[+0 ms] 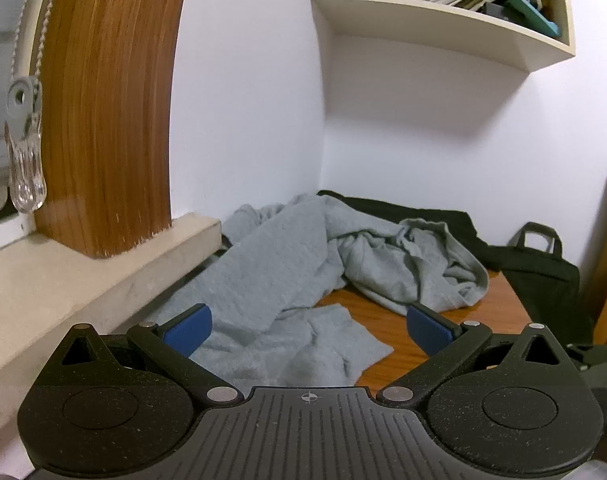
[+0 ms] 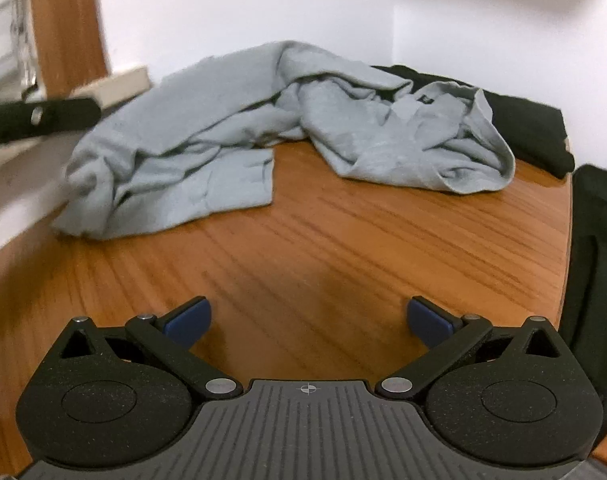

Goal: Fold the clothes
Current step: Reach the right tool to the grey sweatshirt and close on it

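A crumpled light grey garment (image 1: pixel 295 276) (image 2: pixel 231 136) lies bunched on the wooden table (image 2: pixel 343 248), spreading from the left wall ledge toward the back corner. My left gripper (image 1: pixel 309 328) hovers open just above the garment's near corner, nothing between its blue pads (image 1: pixel 189 328). My right gripper (image 2: pixel 309 322) is open over bare wood, well short of the garment. Part of the left gripper's black arm (image 2: pixel 43 120) shows at the left edge of the right wrist view.
A black garment (image 2: pixel 523 120) lies behind the grey one in the corner. A black bag (image 1: pixel 543 276) stands at the table's right edge. A cream ledge (image 1: pixel 103 276) and wooden panel (image 1: pixel 103 112) run along the left. A bookshelf (image 1: pixel 443 20) hangs above.
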{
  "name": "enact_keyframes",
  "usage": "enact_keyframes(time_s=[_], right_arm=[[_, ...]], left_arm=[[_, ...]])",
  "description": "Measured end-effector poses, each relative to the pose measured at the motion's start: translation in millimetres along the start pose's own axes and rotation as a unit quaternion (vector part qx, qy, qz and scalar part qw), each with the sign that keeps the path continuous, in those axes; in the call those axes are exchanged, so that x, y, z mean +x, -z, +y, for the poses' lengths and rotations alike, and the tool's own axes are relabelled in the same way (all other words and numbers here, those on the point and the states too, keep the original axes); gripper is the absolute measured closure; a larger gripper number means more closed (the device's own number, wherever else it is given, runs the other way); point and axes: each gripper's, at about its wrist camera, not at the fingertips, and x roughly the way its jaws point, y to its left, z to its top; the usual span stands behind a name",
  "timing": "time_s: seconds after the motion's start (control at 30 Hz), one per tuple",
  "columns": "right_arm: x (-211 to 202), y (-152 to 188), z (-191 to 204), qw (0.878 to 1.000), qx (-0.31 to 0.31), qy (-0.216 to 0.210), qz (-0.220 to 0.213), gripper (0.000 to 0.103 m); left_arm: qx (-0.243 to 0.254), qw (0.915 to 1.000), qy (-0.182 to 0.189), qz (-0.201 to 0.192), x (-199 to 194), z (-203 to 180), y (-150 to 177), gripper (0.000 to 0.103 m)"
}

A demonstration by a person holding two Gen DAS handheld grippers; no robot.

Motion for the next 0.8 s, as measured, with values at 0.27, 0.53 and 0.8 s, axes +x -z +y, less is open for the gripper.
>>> enact_keyframes(time_s=[0.27,0.53,0.8], right_arm=[[-4,-33,-54,0.998,-0.037,-0.03,-0.033,0.0],[20,-79,-107,0.996,-0.065,-0.039,-0.044,0.01],[66,-97,-126,0.992,-0.059,-0.112,-0.012,0.057]], left_arm=[[-0.003,0.9997,0.014,0.02,11,2,9,0.0],[-0.007,0.9992,0.026,0.031,21,4,23,0.0],[-0.009,0.9989,0.039,0.025,18,-3,22,0.001]])
